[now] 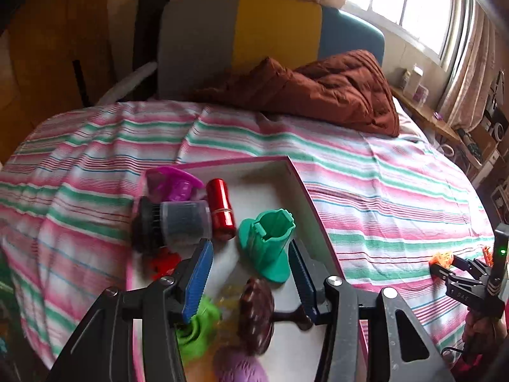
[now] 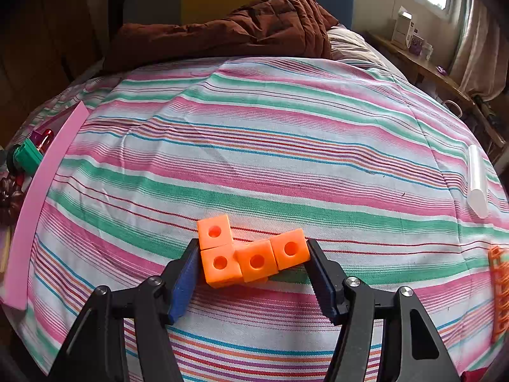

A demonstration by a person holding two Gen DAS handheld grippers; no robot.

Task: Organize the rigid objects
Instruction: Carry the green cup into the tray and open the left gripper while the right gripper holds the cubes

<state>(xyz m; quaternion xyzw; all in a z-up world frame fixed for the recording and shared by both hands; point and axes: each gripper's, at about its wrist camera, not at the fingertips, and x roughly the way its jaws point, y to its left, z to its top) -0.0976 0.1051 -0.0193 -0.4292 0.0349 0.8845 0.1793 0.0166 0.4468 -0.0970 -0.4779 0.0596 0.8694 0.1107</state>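
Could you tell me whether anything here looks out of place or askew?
Yes. In the pink-rimmed tray, the black and clear cylinder lies tipped across the left rim, half out. A white tube and an orange lattice piece lie loose on the striped bedspread.

Toys (image 1: 266, 244) in box (image 1: 313, 203), on bed (image 1: 381, 191)

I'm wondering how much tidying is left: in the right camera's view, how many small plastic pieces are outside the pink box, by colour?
Orange: 2 (linked cube piece, lattice piece)
White: 1 (tube)
Total: 3
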